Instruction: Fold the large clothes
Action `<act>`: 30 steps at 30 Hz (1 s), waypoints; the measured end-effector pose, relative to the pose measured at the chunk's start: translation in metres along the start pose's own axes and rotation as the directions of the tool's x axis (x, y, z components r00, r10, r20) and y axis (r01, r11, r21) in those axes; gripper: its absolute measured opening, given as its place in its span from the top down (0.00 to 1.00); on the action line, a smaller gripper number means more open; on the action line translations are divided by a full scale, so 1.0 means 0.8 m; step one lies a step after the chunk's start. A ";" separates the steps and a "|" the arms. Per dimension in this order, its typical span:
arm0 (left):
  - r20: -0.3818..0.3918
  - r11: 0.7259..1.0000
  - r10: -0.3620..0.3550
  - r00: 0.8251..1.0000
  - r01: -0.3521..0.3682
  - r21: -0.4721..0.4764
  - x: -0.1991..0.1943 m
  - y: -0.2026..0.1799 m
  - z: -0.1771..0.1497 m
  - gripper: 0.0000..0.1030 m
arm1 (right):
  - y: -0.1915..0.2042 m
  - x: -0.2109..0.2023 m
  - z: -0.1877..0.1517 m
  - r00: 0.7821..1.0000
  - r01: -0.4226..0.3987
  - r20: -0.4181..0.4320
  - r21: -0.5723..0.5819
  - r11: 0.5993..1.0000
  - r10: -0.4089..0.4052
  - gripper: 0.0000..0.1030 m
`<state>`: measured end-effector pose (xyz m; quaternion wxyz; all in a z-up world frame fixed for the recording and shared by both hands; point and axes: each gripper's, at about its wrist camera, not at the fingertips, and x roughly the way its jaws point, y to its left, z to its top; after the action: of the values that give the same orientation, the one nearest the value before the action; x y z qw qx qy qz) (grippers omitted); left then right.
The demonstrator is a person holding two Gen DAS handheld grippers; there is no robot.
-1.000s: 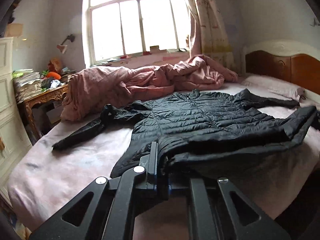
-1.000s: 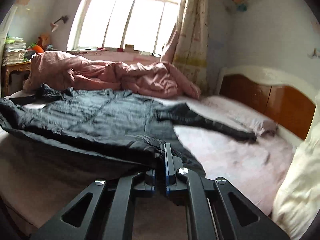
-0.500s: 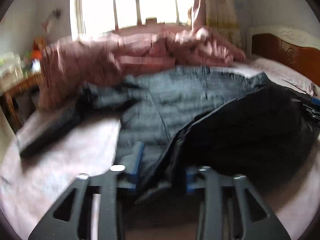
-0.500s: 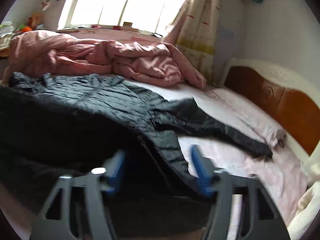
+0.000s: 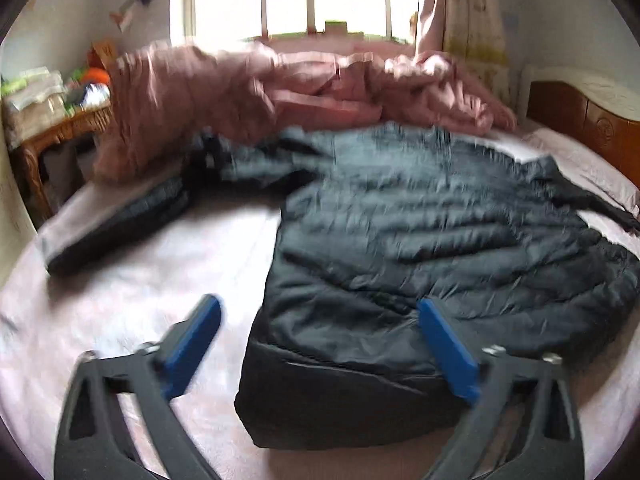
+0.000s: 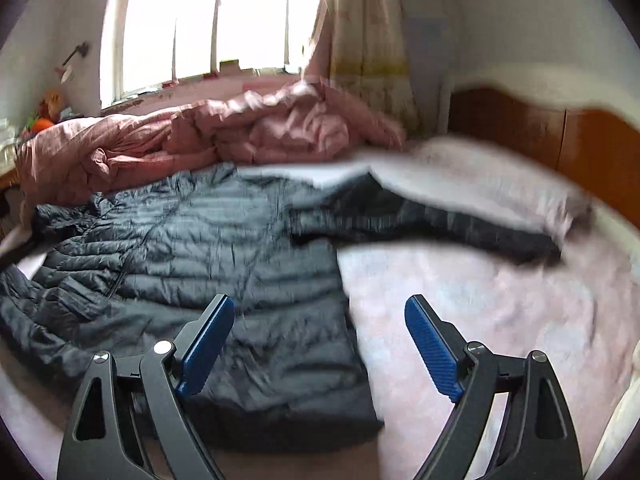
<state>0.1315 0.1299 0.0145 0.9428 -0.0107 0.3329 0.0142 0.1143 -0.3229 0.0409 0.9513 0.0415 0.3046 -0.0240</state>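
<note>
The black quilted puffer jacket (image 5: 420,220) lies spread on the pink bed sheet (image 5: 140,280), its front side up with the zipper line running down the middle. Its bottom hem is folded up over the lower body, so a thick doubled edge faces the cameras. One sleeve (image 5: 120,220) stretches out flat toward the wooden side table (image 5: 60,136), and the other sleeve (image 6: 440,224) reaches toward the wooden headboard (image 6: 540,132).

The left gripper (image 5: 320,340) hovers over the near left corner of the folded hem. Its jaws are wide apart and hold nothing; the blue pads (image 5: 192,344) stand on either side of that corner, one over the sheet and one over the jacket. The right gripper (image 6: 320,340) hovers over the near right corner of the jacket, jaws also wide apart and empty. Its left pad is above the quilted fabric and its right pad is above the bare sheet.

A crumpled pink duvet (image 6: 200,140) lies bunched behind the jacket, just under the bright window (image 6: 200,28), and it seems to touch the collar, although the blur makes this not certain. A pale patterned curtain (image 6: 368,40) hangs beside the window. A pillow (image 6: 480,168) lies in front of the headboard.
</note>
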 end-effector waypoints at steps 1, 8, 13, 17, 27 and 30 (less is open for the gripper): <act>-0.038 1.000 -0.024 0.999 0.024 -0.008 0.009 0.003 -0.003 0.22 | -0.007 0.007 -0.006 0.999 -0.014 -0.044 0.024 1.000 0.016 0.14; -0.160 0.996 -0.019 0.987 0.005 -0.084 0.046 0.018 -0.016 0.41 | -0.031 0.071 -0.025 0.976 -0.070 -0.194 0.144 0.987 0.098 0.85; -0.134 0.995 0.073 0.988 -0.081 -0.051 0.039 0.011 -0.020 0.40 | -0.018 0.079 -0.019 0.984 -0.008 -0.178 0.094 0.996 0.025 0.87; 0.054 0.930 0.367 0.929 -0.368 0.005 -0.012 -0.006 -0.014 0.33 | -0.024 0.066 -0.019 0.985 0.093 -0.154 0.092 0.991 -0.078 0.57; 0.153 0.971 -0.227 0.962 0.211 0.117 -0.076 -0.100 -0.015 0.16 | 0.061 -0.027 -0.026 0.987 -0.144 0.066 -0.027 0.989 0.145 0.10; 0.042 0.953 -0.286 0.957 0.279 0.118 -0.035 -0.138 -0.012 0.16 | 0.099 -0.001 -0.037 0.978 -0.206 -0.051 -0.050 0.977 0.203 0.10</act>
<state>0.1077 0.0189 0.0259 0.9436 -0.0052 0.3004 -0.1389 0.1021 -0.2415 0.0221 0.9422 0.0471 0.3211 0.0832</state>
